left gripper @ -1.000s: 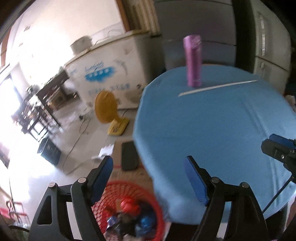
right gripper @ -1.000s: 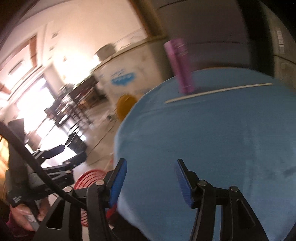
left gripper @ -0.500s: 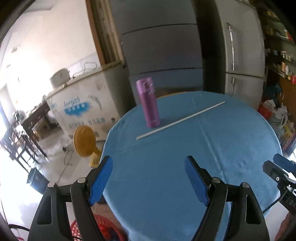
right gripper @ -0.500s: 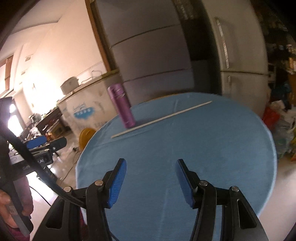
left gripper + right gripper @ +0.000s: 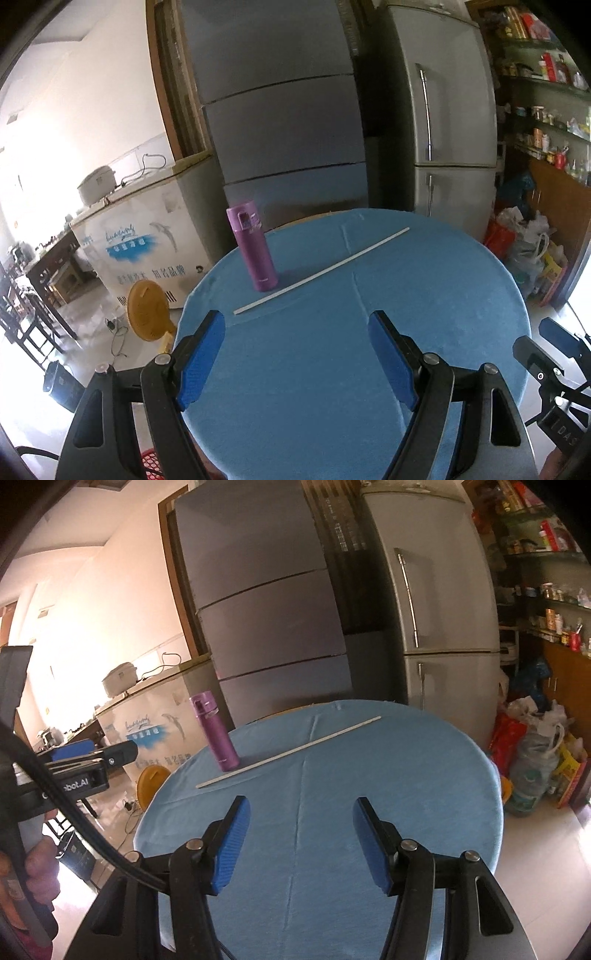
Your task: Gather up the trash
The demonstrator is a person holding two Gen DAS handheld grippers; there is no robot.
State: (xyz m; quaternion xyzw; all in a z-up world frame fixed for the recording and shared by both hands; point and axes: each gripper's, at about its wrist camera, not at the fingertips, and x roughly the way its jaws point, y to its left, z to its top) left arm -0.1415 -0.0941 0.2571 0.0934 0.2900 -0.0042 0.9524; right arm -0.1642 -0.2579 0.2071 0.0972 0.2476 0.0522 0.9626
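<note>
A round table under a blue cloth [image 5: 406, 295] fills both views. On its far left stands a purple flask [image 5: 253, 251] [image 5: 216, 731], upright. Beside it lies a long thin white stick [image 5: 321, 271] [image 5: 291, 751], slanting across the cloth. My left gripper [image 5: 299, 354] hangs open over the table's near edge with nothing between its blue pads. My right gripper [image 5: 301, 834] is over the near part of the cloth; its jaws are opening and nothing is between them. A sliver of the red trash basket [image 5: 147, 467] shows at the bottom, below the left gripper.
Behind the table stand a tall grey fridge [image 5: 280, 110] and a silver fridge [image 5: 443, 110]. A white chest freezer [image 5: 147, 236] and a yellow fan [image 5: 147, 314] are on the left. Bags [image 5: 532, 746] lie on the floor at the right, under shelves.
Both grippers have risen and swung from the red basket beside the table up over the table top. The basket has dropped almost out of view. The right jaws stand slightly wider.
</note>
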